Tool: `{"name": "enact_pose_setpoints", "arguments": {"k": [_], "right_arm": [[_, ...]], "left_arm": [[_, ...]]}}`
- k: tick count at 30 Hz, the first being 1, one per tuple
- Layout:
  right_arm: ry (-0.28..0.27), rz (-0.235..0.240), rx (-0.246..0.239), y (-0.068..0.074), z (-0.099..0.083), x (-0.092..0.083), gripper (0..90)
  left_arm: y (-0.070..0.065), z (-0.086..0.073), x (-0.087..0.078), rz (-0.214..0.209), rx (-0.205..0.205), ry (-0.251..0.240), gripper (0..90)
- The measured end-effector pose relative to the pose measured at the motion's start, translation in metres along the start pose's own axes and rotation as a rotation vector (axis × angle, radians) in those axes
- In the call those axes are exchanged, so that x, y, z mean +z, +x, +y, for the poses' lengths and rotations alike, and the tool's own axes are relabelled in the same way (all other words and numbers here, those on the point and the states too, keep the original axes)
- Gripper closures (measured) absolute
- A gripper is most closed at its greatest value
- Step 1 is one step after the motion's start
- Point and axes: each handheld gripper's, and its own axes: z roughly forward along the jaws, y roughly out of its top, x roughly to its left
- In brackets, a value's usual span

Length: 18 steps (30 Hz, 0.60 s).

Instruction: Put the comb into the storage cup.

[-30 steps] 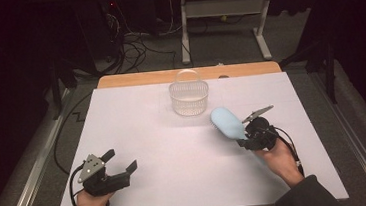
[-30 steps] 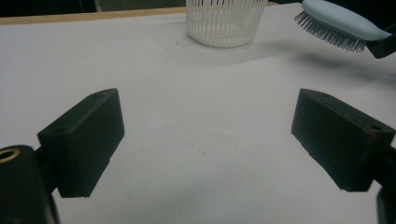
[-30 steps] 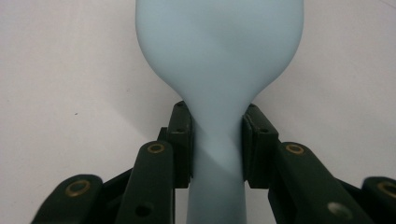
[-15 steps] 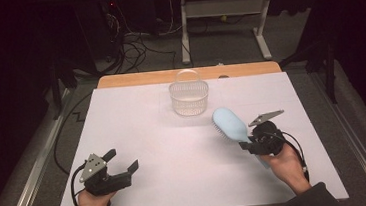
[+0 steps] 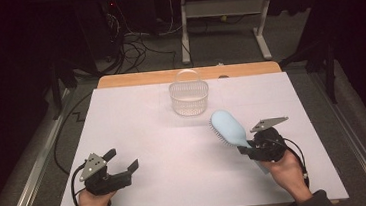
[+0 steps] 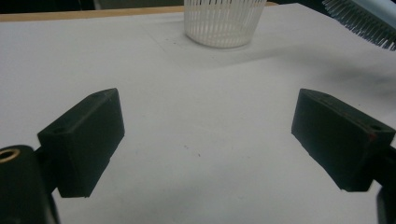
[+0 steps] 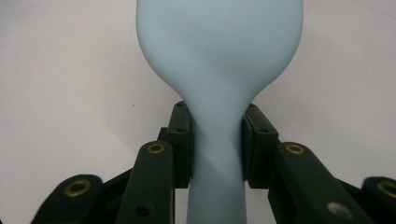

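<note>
Hairbrush handle sits between my right jaws, which are clamped on its narrow neck from both sides, as the right gripper view shows plainly. In the high view my right gripper holds the pale blue brush with its head pointing away from me and toward the middle of the table, bristles turned down and to the side. The left gripper view catches those bristles at its upper right, clear of the white surface, so I judge the brush is lifted off the table, not resting on it.

My left gripper rests low at the near left of the table, its jaws wide apart with nothing between them but bare white table.

Farther off, near the far middle, stands the clear ribbed basket, upright and, as far as I can see, with nothing in it. The brush head is near it but apart, on its near right side.

I judge the step in hand to be the carry: brush gripped, on its way to the basket. The next move calls for bringing the head over the rim, tipping it down so it goes in first, and loosening the grip only when the brush is well inside. The brush looks longer than the basket is deep, so the light basket may tip; my free left jaws could steady its wall.
</note>
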Motion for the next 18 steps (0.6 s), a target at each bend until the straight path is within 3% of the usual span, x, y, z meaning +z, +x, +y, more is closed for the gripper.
{"name": "enact_pose_setpoints", "arguments": {"k": [18], "right_arm": [[-0.03,0.023,-0.02,0.011,-0.007,-0.007,69.7]], "left_arm": [[-0.011,0.01,0.003,0.003,0.049,-0.025,8.7]]}}
